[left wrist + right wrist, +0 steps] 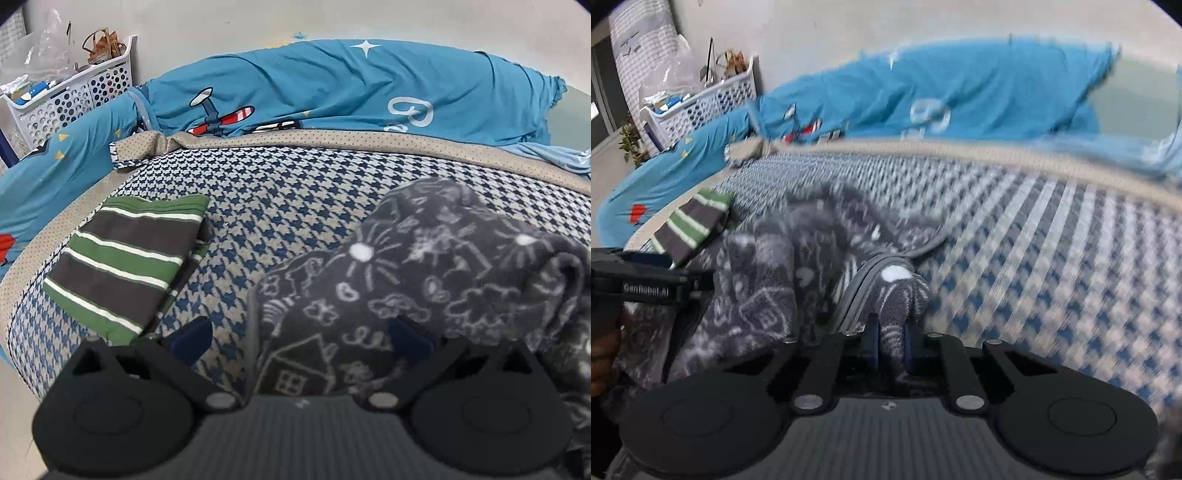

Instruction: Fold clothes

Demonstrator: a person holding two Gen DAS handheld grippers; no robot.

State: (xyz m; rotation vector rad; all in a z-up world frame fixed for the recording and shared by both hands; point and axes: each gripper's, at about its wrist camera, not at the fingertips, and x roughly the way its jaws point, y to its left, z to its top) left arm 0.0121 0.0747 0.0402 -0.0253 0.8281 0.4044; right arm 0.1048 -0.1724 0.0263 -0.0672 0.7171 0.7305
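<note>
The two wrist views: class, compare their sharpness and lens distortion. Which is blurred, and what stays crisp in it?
Left wrist view: sharp throughout, the striped folded garment and the grey patterned fleece crisp; fisheye bows the houndstooth cover. Right wrist view: motion-smeared cover and blue bedding; only the right gripper, jaws pinching fleece, stays crisp.

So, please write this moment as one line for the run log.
stage: grasping | right gripper: shut on grey printed garment | left gripper: open over it | striped garment: folded
</note>
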